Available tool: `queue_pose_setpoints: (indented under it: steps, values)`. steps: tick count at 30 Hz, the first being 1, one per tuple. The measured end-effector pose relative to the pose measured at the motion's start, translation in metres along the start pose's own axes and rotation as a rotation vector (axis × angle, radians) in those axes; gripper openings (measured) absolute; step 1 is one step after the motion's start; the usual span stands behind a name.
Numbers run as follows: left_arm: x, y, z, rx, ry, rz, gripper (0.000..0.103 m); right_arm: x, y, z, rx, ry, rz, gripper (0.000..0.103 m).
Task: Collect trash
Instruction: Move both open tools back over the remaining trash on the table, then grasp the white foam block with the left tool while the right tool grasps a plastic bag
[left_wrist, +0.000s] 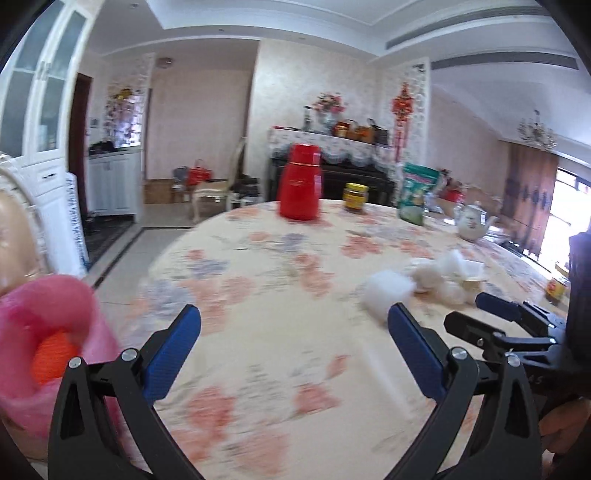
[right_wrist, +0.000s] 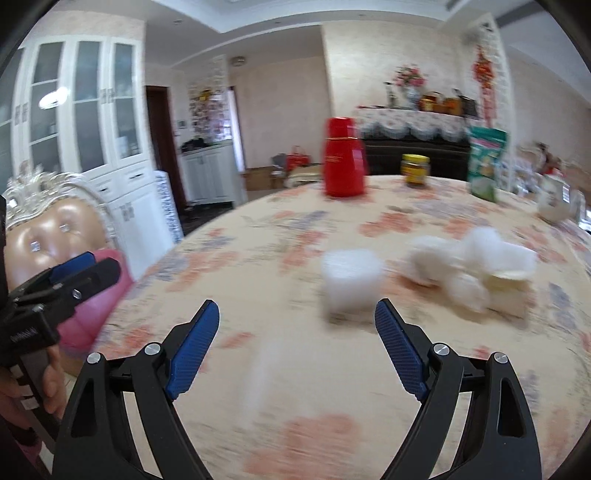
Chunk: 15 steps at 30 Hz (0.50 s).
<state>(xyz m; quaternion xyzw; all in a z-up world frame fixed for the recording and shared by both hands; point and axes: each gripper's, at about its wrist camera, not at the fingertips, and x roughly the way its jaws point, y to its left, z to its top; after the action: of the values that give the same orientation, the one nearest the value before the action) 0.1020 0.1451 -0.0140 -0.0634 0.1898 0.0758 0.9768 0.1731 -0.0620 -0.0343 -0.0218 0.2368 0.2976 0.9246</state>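
Observation:
Crumpled white tissues lie on the flower-patterned tablecloth: one wad (right_wrist: 351, 280) just beyond my right gripper (right_wrist: 297, 310), and a looser pile (right_wrist: 472, 269) to its right. The right gripper is open with nothing between its blue pads. In the left wrist view the same wad (left_wrist: 384, 291) sits by the right fingertip of my left gripper (left_wrist: 293, 319), which is wide open and empty over the cloth. A pink bag (left_wrist: 48, 332) with something orange inside hangs at the table's left edge. Each gripper shows in the other's view: left gripper (right_wrist: 74, 273), right gripper (left_wrist: 495, 314).
At the far side of the table stand a red thermos (right_wrist: 343, 162), a yellow-lidded jar (right_wrist: 415, 170), a green packet (right_wrist: 485, 162) and a white teapot (left_wrist: 471, 221). A padded chair (right_wrist: 48, 229) stands at the left table edge. Both views are motion-blurred.

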Motion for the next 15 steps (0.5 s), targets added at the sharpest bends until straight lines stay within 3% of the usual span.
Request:
queue_pose_setpoints:
  steps: [8,15]
  values:
    - [0.06,-0.068,0.011,0.009,0.063,-0.066,0.098,-0.002,-0.079,0.001,0.035,0.003,-0.118,0.082]
    - [0.132,-0.104,0.013,0.001,0.15,-0.031,0.098,0.012,-0.132,0.008,0.079,0.014,-0.15,0.081]
